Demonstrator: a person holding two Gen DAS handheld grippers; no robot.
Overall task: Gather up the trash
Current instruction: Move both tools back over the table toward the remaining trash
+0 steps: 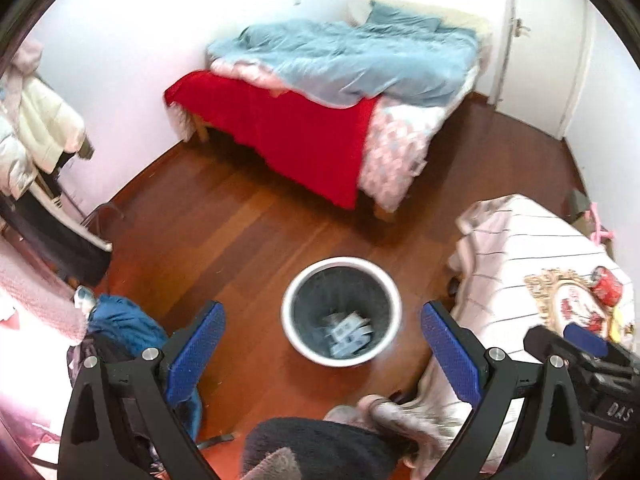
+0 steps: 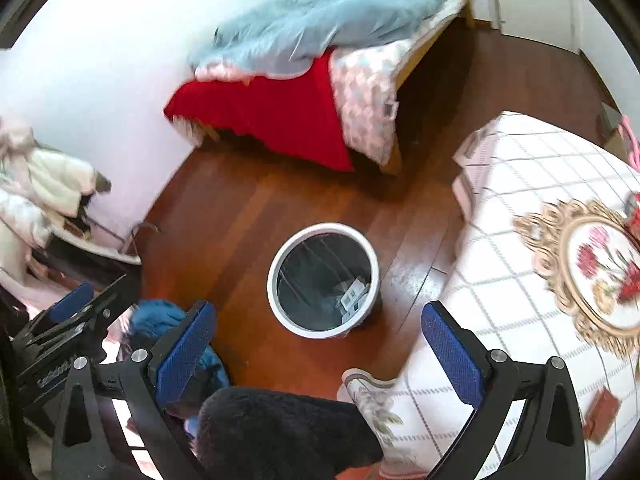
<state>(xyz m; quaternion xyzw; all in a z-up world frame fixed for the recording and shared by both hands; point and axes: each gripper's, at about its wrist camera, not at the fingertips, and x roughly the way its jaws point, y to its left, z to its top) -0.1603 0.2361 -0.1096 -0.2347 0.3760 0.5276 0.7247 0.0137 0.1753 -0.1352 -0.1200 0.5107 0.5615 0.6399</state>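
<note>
While both grippers hang above the wooden floor, one round trash bin stands between the bed and the cloth-covered table. It has a white rim and dark ribbed inner walls, and it stands upright and apart from both pieces of furniture. At its bottom lie a few pale printed papers, blurred, so their exact count cannot be told; from the right wrist view they sit toward the bin's right side. The left gripper has its two blue-padded fingers spread wide with nothing between them, the bin showing in the gap. The right gripper is equally wide apart and empty, its right finger over the table's edge. One red can lies on the table next to one gold-framed floral motif, and one small brown card rests nearer the table's close edge. One blue garment is heaped on the floor at left, and pale coats hang by the wall.
</note>
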